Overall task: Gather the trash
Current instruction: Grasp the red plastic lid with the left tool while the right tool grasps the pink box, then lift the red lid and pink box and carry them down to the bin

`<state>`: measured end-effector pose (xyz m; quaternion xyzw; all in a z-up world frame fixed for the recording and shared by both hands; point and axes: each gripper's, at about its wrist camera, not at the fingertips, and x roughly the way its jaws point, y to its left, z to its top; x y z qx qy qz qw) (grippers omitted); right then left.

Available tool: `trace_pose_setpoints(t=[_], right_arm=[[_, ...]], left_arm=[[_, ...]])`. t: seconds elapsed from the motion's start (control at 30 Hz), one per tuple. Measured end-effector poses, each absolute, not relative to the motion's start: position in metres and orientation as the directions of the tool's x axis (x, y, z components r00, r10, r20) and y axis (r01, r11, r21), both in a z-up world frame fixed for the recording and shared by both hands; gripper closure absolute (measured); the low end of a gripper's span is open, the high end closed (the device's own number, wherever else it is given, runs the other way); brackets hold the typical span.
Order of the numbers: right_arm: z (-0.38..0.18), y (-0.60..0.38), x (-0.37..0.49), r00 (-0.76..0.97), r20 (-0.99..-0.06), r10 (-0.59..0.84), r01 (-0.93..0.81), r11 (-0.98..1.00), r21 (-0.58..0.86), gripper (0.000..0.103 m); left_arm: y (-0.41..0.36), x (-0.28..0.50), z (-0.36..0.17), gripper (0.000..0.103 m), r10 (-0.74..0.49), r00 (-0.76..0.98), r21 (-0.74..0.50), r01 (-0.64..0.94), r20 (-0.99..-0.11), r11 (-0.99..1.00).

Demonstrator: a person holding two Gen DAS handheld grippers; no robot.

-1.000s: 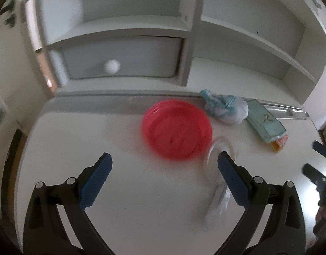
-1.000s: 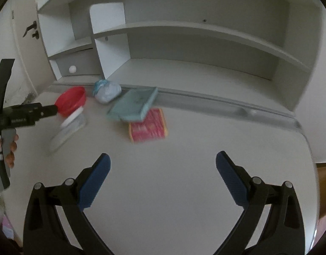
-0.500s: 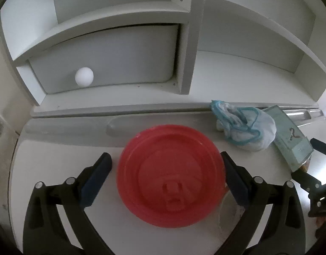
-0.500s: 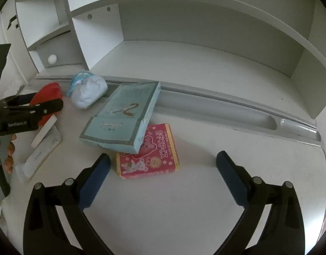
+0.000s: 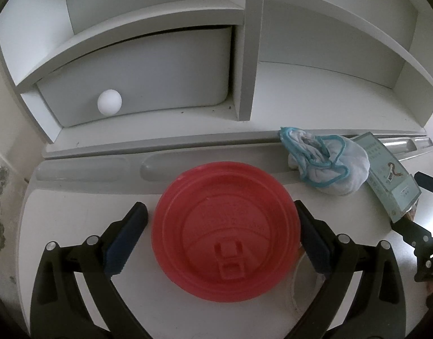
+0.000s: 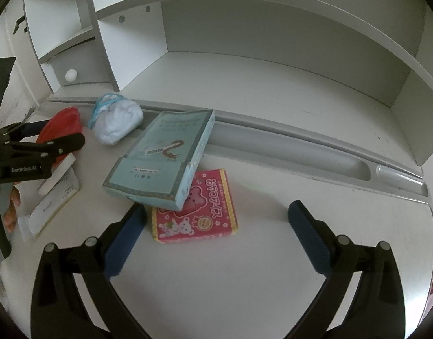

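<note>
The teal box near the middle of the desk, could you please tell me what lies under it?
The teal box rests tilted on a pink packet printed with cartoon bears, covering the packet's upper left corner. The desk beneath the box's far end is hidden, so anything else there cannot be seen.

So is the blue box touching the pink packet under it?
Touching. In the right wrist view the blue box lies tilted across the pink packet, its near corner resting on the packet's top with no gap showing between them.
</note>
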<state>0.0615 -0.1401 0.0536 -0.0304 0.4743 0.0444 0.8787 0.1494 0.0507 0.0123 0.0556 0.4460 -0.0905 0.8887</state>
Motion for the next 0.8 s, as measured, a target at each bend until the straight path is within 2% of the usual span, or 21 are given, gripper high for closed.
trace_pose_setpoints(t=[0.23, 0.3, 0.33, 0.37, 0.47, 0.63, 0.8], right_arm=[[0.055, -0.141, 0.059, 0.545, -0.836, 0.062, -0.136, 0.991, -0.015, 0.006], [0.057, -0.137, 0.055, 0.554, -0.829, 0.077, -0.155, 0.988, -0.011, 0.018], [0.059, -0.136, 0.053, 0.564, -0.821, 0.086, -0.168, 0.986, -0.012, 0.042], [0.062, -0.135, 0.050, 0.579, -0.810, 0.097, -0.181, 0.984, -0.011, 0.052], [0.064, -0.138, 0.046, 0.583, -0.806, 0.102, -0.172, 0.985, 0.000, 0.052], [0.074, -0.159, 0.039, 0.633, -0.771, 0.075, -0.111, 0.994, 0.005, 0.052], [0.086, -0.176, 0.034, 0.670, -0.740, 0.049, -0.052, 0.998, 0.020, 0.052]], left_arm=[[0.050, 0.148, 0.010, 0.006, -0.113, 0.585, 0.019, 0.215, -0.803, 0.976], [0.052, 0.142, 0.010, 0.006, -0.125, 0.584, 0.014, 0.228, -0.802, 0.974], [0.051, 0.138, 0.010, 0.011, -0.129, 0.587, 0.016, 0.235, -0.799, 0.972], [0.052, 0.134, 0.013, 0.023, -0.142, 0.604, 0.013, 0.245, -0.785, 0.969], [0.054, 0.125, 0.015, 0.025, -0.185, 0.610, -0.024, 0.262, -0.770, 0.965], [0.049, 0.115, 0.020, 0.024, -0.163, 0.659, 0.024, 0.265, -0.735, 0.964], [0.059, 0.120, 0.029, 0.024, -0.178, 0.660, -0.009, 0.251, -0.730, 0.968]])
